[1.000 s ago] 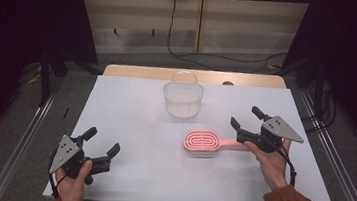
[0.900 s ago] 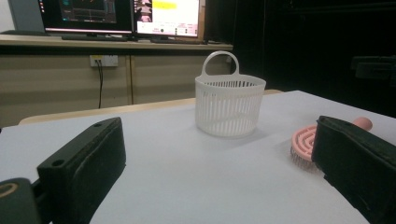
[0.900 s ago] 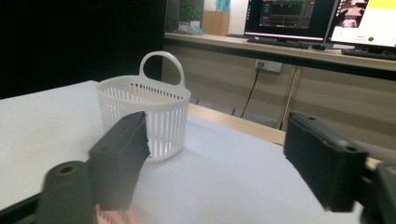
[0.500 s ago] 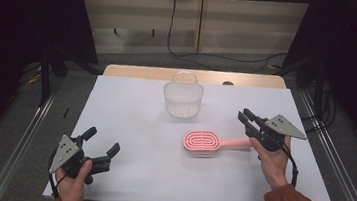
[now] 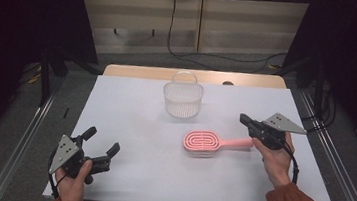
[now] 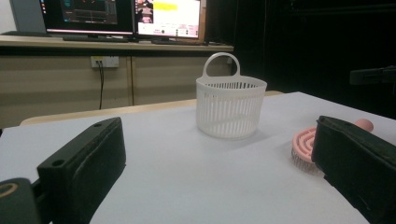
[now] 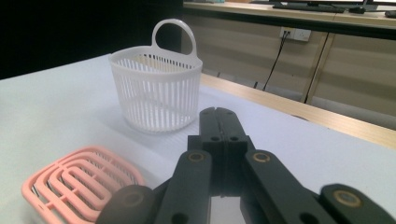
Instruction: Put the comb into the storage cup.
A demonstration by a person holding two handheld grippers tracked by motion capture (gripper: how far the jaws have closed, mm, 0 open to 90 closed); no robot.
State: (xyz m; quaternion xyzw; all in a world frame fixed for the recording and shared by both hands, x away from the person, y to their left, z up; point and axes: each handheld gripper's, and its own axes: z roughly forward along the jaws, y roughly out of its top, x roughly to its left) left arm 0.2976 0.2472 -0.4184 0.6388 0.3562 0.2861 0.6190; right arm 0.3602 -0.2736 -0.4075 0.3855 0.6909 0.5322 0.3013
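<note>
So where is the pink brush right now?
In the high view the pink brush lies on the white table, right of the middle, just in front of the white basket, its handle toward the right tongs.

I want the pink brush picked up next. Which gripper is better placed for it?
Right. The right gripper sits just beyond the pink brush's handle end, jaws shut. The left gripper, open, is at the near left corner.

Pink brush [image 5: 202, 141] — beside right gripper [image 5: 245, 120]
</note>
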